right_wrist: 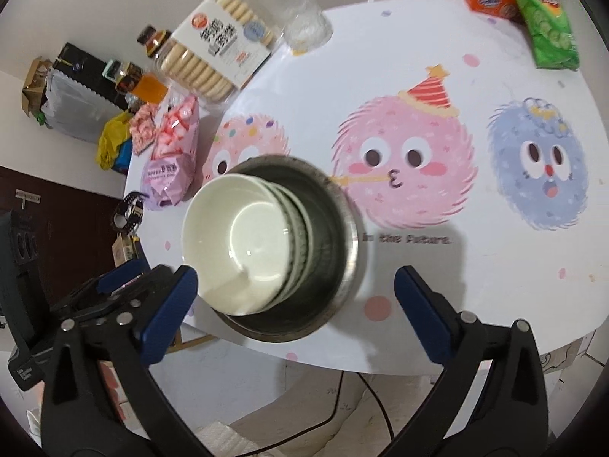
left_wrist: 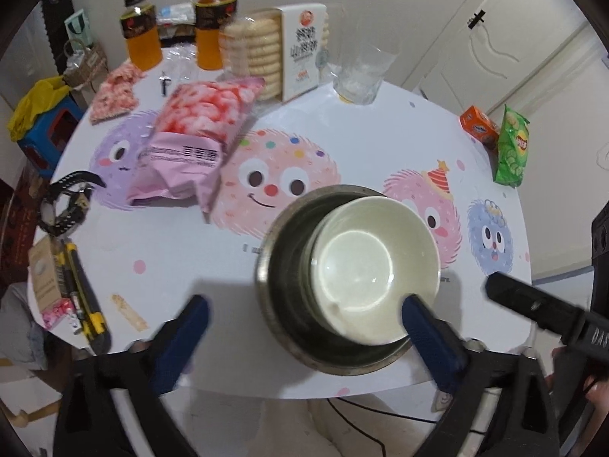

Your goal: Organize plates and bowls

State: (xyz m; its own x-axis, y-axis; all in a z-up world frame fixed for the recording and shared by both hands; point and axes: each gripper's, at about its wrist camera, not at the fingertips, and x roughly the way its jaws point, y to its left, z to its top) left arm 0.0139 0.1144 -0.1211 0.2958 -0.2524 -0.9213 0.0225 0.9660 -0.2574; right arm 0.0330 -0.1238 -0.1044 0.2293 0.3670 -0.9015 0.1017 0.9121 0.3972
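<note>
Here, a stack of white bowls [left_wrist: 375, 266] is seen nested in a metal pot [left_wrist: 289, 266] w/ the left gripper [left_wrist: 304, 314] spread wide, its right finger over the top bowl's rim. The right gripper [right_wrist: 295, 285] is likewise held open, empty, pot just ahead btwn fingers. Stacked rims [right_wrist: 300, 228] are shown only in right view.

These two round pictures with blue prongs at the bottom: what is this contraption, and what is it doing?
No robot here: a person holds a two-fingered claw in each hand, each with a wide-angle camera looking along its fingers. One picture is from the left claw, the other from the right claw. Both are open and hold nothing. Between them, on the cartoon-printed table, stands a metal pot containing stacked white bowls. Snacks and two juice bottles sit farther back.
</note>
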